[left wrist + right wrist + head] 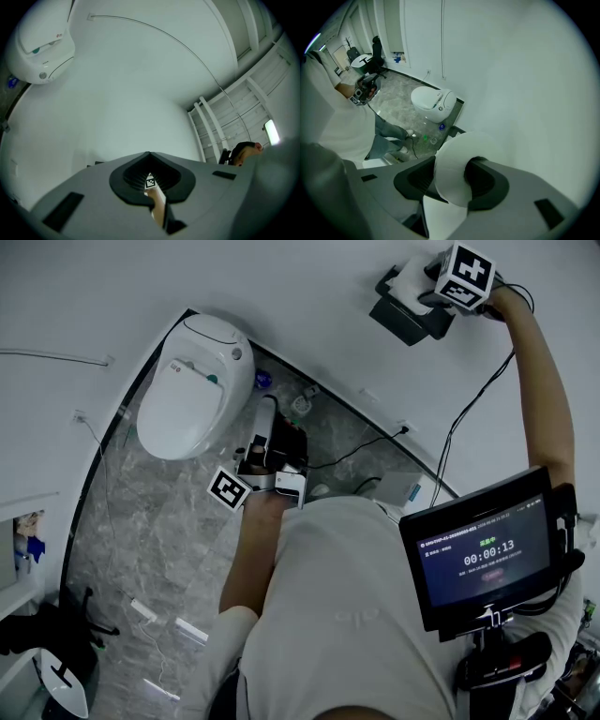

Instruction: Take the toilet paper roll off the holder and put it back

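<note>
The toilet paper roll (pixel 451 180) sits pinched between the two dark jaws of the right hand-held gripper (pixel 458 163), which press on it from either side. A loose sheet (pixel 443 216) hangs from its underside. In the head view this hand-held gripper (pixel 424 289) is raised on an outstretched arm to the white wall (pixel 309 296), with the roll's white (pixel 409 281) showing at its front, right above the dark holder (pixel 405 322) fixed to that wall. Whether the roll touches the holder cannot be told.

The left hand-held gripper (pixel 268 423) is held low in front of the person's body, over the grey marbled floor (pixel 159 549). Its own view shows the jaws pressed together at their tips, with nothing between them, and it faces bare wall.

A white toilet (pixel 192 385) with its lid down stands at the floor's far edge against the wall, left of the left hand-held gripper. A black cable (pixel 375 442) runs along the foot of the wall to a socket. A small screen (pixel 483 554) showing a timer is mounted at the person's chest.
</note>
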Demonstrator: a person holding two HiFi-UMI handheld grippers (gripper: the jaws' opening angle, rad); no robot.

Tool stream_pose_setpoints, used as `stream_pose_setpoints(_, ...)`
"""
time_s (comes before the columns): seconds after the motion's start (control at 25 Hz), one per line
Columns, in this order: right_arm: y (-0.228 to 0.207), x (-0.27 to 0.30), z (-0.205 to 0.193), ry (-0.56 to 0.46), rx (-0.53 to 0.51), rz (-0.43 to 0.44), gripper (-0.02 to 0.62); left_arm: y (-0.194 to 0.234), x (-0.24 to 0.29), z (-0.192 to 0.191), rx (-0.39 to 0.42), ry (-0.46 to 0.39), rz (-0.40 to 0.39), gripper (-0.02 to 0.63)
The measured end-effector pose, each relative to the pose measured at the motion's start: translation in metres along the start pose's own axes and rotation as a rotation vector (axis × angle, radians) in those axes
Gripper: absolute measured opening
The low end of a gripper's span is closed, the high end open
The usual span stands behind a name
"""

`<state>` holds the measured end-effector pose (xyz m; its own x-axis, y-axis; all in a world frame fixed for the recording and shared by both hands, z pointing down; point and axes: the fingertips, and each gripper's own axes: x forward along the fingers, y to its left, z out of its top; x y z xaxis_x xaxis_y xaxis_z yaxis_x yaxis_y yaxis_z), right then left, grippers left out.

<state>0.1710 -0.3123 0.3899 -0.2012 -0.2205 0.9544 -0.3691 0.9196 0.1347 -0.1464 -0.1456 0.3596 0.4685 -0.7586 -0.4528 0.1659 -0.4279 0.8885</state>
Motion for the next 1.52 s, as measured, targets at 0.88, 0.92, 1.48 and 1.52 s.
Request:
stream_pose_setpoints(0.88, 0.006, -0.098, 0.036, -0.512, 0.136, -0.352, 0.193, 0.01, 0.045, -0.025, -0.045, 0.227, 0.0, 0.005)
stream_pose_setpoints(0.92, 0.012, -0.102, 0.05, -0.545, 0.113, -0.355, 0.193, 0.008, 0.04, -0.022, -0.042, 0.203, -0.006, 0.005)
stream_pose_setpoints(1.48, 0.125, -0.107, 0.221, -1.05, -0.06, -0.011, 0.193, -0.022, -0.042, 0.028, 0.065, -0.215, -0.087, 0.006)
stream_pose_setpoints(1.52, 0.135, -0.108, 0.23, -1.085, -0.054, 0.021, 0.192, -0.028, -0.049, 0.034, 0.079, -0.241, -0.092, 0.006)
